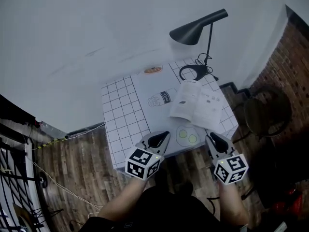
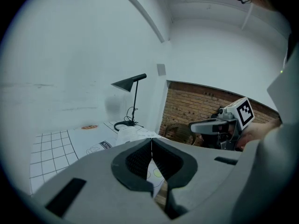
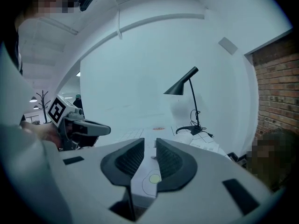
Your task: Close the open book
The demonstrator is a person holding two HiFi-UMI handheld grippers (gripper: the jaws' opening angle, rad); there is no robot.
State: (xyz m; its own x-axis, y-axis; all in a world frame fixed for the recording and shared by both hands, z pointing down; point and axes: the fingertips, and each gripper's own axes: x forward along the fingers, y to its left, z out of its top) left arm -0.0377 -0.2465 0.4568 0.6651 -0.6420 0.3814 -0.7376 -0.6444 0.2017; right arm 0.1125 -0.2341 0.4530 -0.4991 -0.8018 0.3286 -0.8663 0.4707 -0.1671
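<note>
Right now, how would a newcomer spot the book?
Find the white gridded table against the wall. At its right end, just in front of the black desk lamp, lies the book: the only thing there with pages raised, open.

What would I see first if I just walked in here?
An open book lies on the right part of the white gridded table, with a black lamp standing at the far corner behind it. The left hand-held gripper and right hand-held gripper hover at the near edge, both empty.
</note>
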